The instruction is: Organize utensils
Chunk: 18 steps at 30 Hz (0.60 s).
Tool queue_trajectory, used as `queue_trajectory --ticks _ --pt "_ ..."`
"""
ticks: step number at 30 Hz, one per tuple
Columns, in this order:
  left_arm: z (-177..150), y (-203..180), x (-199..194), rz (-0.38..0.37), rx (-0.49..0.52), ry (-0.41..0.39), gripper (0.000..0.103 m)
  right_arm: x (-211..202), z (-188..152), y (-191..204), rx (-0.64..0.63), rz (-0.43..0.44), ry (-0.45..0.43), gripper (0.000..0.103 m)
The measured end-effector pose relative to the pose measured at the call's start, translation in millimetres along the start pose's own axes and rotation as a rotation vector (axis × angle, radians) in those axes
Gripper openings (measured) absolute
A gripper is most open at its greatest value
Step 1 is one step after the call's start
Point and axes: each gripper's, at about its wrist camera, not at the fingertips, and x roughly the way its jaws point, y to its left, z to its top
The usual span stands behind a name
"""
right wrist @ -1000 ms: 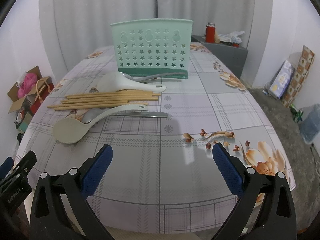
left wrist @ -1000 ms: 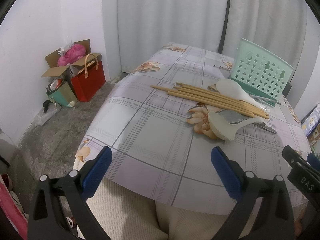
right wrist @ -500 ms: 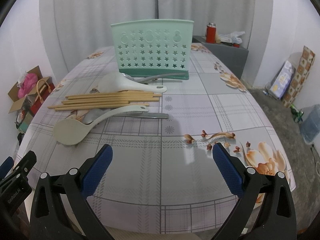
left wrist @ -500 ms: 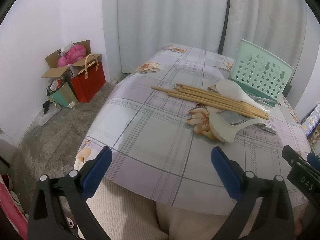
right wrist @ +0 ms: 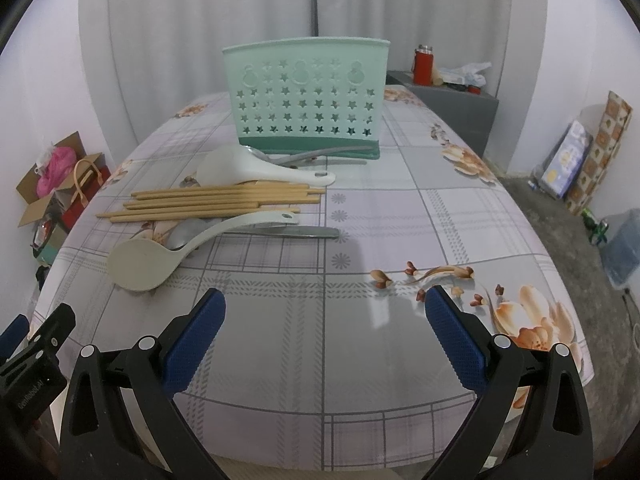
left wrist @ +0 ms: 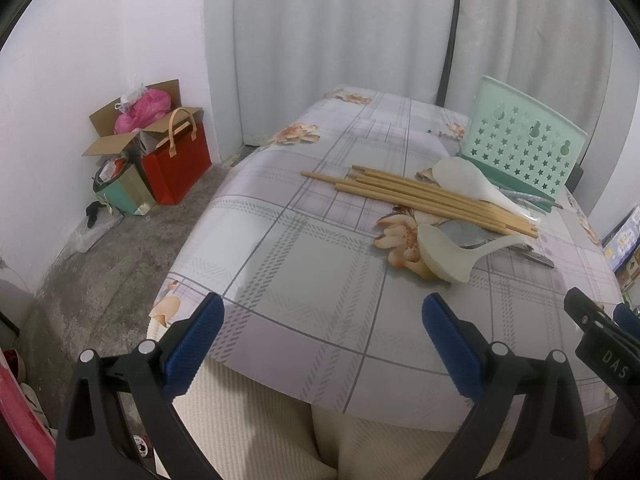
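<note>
A mint green star-pierced utensil holder stands upright at the back of the table. In front of it lie a white rice paddle, several wooden chopsticks, a beige rice paddle and metal spoons. My left gripper hovers open at the table's near left edge. My right gripper is open over the near middle, well short of the utensils. Both hold nothing.
The table has a plaid floral cloth. On the floor at left sit a cardboard box, a red bag and a teal bag. At right are a grey cabinet with a red flask, boxes and a bin.
Both views have crept slightly forward toward the table. The utensils lie where they were and both grippers stay open.
</note>
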Motion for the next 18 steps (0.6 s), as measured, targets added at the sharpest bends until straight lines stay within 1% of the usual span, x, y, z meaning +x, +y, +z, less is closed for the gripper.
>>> queue_trajectory --ticks 4,10,15,18 --pt "-2.7 5.2 -0.1 0.0 0.003 0.009 0.097 2.4 -0.9 -0.3 0.005 0.002 0.006 0.095" --pt "-2.5 -3.0 13.1 -0.001 0.009 0.024 0.097 8.8 -1.8 -1.4 0.015 0.005 0.023 0.095" --pt "-3.2 -7.2 23.7 -0.009 0.029 0.046 0.097 20.5 2.0 -6.6 0.032 0.019 0.04 0.095" --pt "-2.0 -9.9 30.7 -0.014 0.052 0.046 0.097 28.7 7.1 -9.5 0.036 0.025 0.036 0.095"
